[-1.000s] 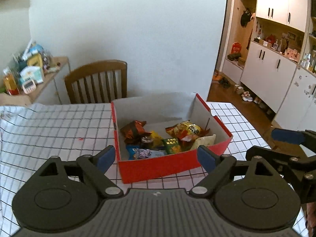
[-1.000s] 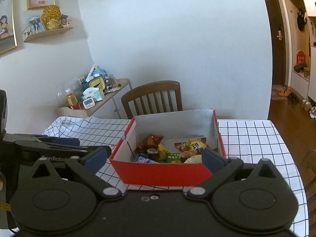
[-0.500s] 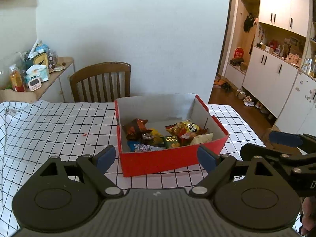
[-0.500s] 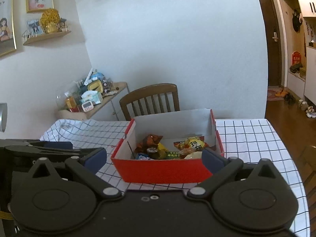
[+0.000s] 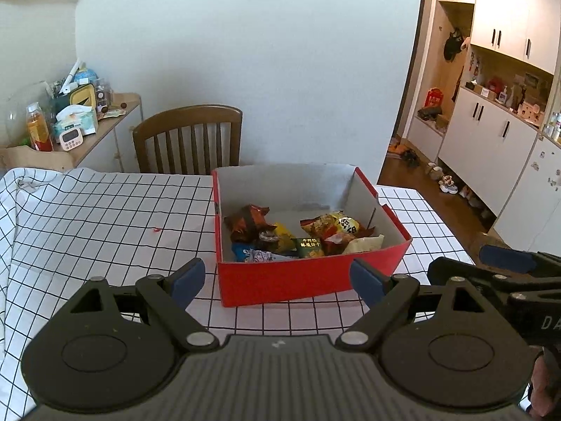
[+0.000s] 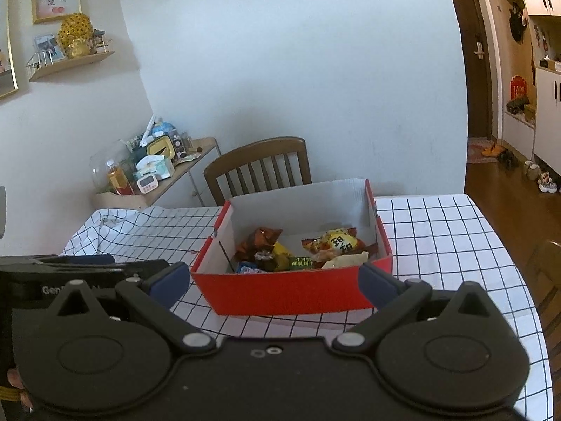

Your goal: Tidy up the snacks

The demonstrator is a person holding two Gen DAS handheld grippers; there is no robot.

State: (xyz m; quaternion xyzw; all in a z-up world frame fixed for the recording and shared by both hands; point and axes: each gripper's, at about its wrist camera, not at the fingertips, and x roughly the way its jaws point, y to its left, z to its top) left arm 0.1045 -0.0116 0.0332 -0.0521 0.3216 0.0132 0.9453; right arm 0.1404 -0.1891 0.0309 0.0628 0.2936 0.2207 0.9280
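Observation:
A red cardboard box (image 5: 301,280) with a white inside stands on the checked tablecloth and holds several snack packets (image 5: 298,233). It also shows in the right wrist view (image 6: 291,289), with the snack packets (image 6: 301,249) inside. My left gripper (image 5: 277,277) is open and empty, held back from the box's near wall. My right gripper (image 6: 273,279) is open and empty, also in front of the box. The right gripper shows at the right edge of the left wrist view (image 5: 508,263).
A wooden chair (image 5: 189,140) stands behind the table. A side shelf (image 5: 70,122) with bottles, tissues and a timer is at the back left. White cabinets (image 5: 491,129) and shoes on the floor are at the right. The table edge (image 6: 501,263) runs at the right.
Both grippers have pulled back and risen a little, so the box looks farther away. Both stay open and empty. The box and snacks have not moved.

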